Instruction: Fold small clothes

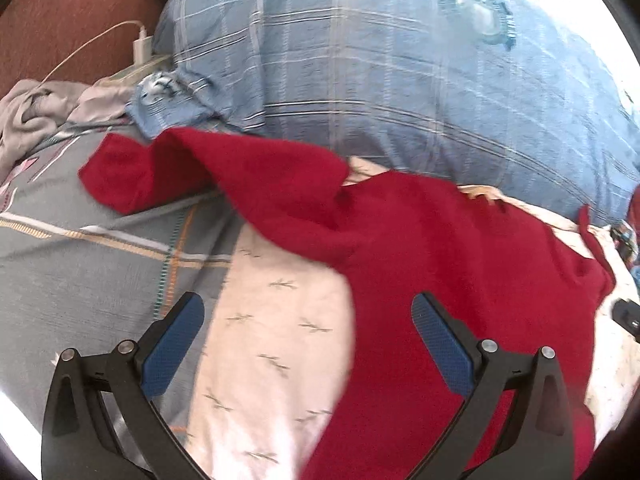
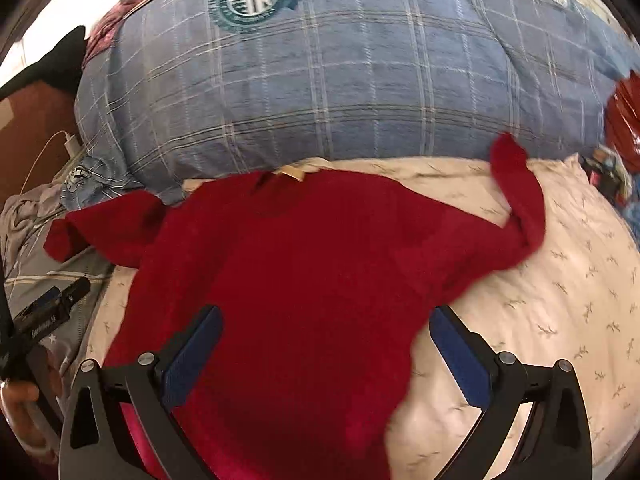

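Observation:
A small red sweater (image 2: 296,280) lies spread on a cream printed sheet (image 2: 560,300), neck toward the blue pillow. Its left sleeve (image 2: 108,232) reaches out over the grey bedding; the right sleeve (image 2: 520,200) curls up against the pillow. My right gripper (image 2: 326,322) hovers open over the sweater's lower body, nothing between its fingers. In the left wrist view the same sweater (image 1: 440,260) fills the right half, and my left gripper (image 1: 308,308) is open above its left edge and the cream sheet (image 1: 272,320). The left gripper's tip (image 2: 60,300) shows at the right view's left edge.
A large blue plaid pillow (image 2: 320,80) bulges along the far side. Grey plaid bedding (image 1: 80,260) lies at left, with crumpled grey cloth (image 1: 36,116) and a white charger with cable (image 1: 142,42) beyond it. Red patterned fabric (image 2: 624,112) sits at far right.

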### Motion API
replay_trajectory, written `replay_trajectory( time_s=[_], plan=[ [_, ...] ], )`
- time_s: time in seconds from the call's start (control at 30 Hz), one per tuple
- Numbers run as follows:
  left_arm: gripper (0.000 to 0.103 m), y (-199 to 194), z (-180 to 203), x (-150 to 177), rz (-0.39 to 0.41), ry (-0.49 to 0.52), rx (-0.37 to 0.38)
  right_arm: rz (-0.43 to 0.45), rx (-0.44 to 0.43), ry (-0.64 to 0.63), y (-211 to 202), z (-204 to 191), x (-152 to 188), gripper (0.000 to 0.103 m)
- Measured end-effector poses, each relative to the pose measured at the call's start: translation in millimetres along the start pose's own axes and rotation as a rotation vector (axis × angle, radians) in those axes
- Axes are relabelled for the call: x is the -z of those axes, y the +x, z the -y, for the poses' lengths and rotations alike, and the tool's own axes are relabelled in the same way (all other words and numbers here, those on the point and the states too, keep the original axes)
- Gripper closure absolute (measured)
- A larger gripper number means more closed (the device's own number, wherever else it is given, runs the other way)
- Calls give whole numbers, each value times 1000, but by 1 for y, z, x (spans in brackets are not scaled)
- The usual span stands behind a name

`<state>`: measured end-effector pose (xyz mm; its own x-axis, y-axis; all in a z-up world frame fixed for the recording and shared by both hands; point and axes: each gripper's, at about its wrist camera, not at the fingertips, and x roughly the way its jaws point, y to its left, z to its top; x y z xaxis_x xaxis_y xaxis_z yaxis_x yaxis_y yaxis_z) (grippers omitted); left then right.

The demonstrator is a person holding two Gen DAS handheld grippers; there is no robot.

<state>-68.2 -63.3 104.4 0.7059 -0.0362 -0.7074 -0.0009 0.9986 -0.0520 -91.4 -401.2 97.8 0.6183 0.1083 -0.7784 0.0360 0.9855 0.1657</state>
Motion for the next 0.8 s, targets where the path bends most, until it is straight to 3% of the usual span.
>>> replay_trajectory(
  time_s=[0.3, 0.8],
  plan=[
    [0, -10, 38, -2, 19, 74, 22, 39, 45, -63, 7, -35, -7, 0],
    [0, 1, 53, 1, 10, 92, 22, 63, 40, -74, 17, -48, -7, 0]
  ],
)
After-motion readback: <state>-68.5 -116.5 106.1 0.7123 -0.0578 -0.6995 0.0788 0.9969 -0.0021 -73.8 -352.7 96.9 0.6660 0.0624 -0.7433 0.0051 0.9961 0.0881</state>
